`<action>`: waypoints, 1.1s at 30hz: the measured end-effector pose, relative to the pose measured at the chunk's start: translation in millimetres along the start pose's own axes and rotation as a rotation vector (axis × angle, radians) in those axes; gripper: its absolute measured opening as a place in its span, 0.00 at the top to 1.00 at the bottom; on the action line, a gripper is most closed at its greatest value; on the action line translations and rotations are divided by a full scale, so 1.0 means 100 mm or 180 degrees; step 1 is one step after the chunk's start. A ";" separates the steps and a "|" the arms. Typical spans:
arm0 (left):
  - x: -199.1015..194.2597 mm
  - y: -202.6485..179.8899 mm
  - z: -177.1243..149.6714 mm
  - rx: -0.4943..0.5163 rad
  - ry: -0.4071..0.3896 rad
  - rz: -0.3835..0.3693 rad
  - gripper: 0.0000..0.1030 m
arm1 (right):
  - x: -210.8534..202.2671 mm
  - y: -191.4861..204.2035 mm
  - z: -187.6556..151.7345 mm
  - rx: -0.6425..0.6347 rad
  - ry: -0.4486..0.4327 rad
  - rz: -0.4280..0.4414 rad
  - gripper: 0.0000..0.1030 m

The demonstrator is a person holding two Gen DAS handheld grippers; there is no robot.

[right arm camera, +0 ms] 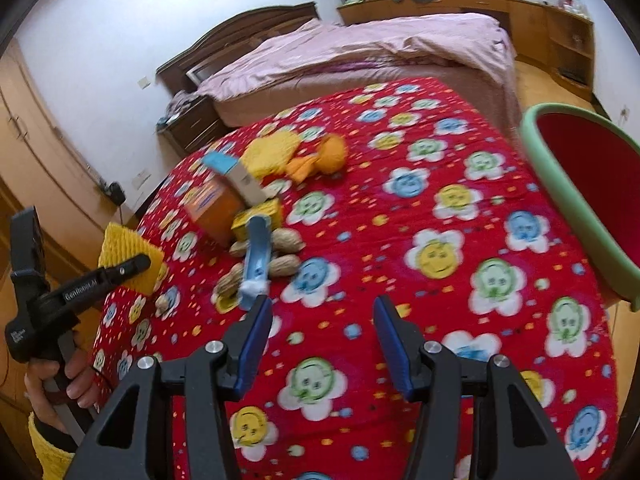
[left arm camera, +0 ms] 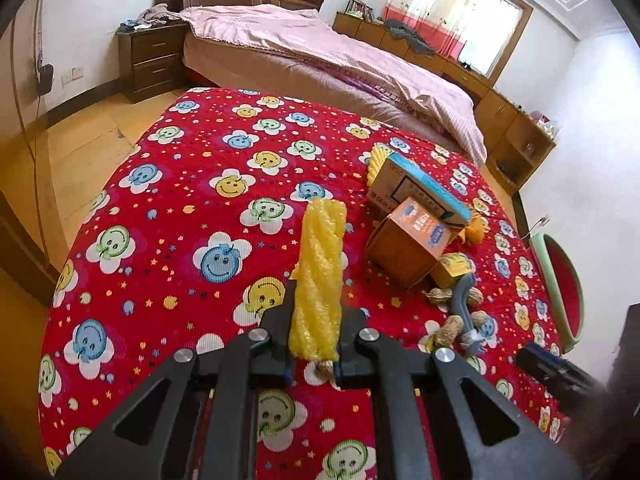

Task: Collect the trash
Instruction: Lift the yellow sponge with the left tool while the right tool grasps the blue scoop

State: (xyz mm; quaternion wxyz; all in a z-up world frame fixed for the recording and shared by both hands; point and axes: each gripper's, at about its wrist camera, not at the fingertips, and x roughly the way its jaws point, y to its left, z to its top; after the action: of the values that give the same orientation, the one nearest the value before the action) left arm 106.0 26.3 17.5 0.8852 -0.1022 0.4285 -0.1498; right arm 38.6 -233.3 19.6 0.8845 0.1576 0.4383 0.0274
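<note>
- Step in hand: pick-up of one piece of trash. The left claw is clamped on a yellow foam net sleeve; the sleeve stands upright between the jaws and rises clear of the red tabletop.
- Seen from the right wrist, the left claw holds the sleeve off the left edge of the tabletop.
- Remaining trash sits in one pile right of the left claw: cardboard boxes, peanut shells and a blue toothbrush, touching one another.
- The right claw hangs half open with nothing between the jaws; the toothbrush and the shells lie just ahead and left of it.
- The green-rimmed bin stands at the right edge of the tabletop, well apart from the sleeve.
- Next move, as judged: carry the sleeve right across the tabletop, above the pile, to the bin mouth, then release.
</note>
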 end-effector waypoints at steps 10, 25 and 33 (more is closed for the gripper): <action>-0.13 0.07 -0.05 -0.0084 -0.0077 -0.0053 0.88 | 0.26 0.36 -0.02 -0.0337 0.0161 0.0153 0.55; -0.23 0.06 -0.08 -0.0131 -0.0135 -0.0130 0.88 | 0.44 0.41 0.00 -0.0428 0.0121 0.0161 0.81; -0.32 -0.14 -0.08 -0.0065 -0.0140 -0.0289 0.88 | 0.21 0.37 -0.05 -0.0407 -0.0028 0.0263 0.81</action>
State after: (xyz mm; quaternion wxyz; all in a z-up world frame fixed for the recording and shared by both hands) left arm 78.5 24.2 40.7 0.8856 -0.1338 0.4054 -0.1831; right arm 50.7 -193.0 11.7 0.8928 0.1188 0.4249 0.0911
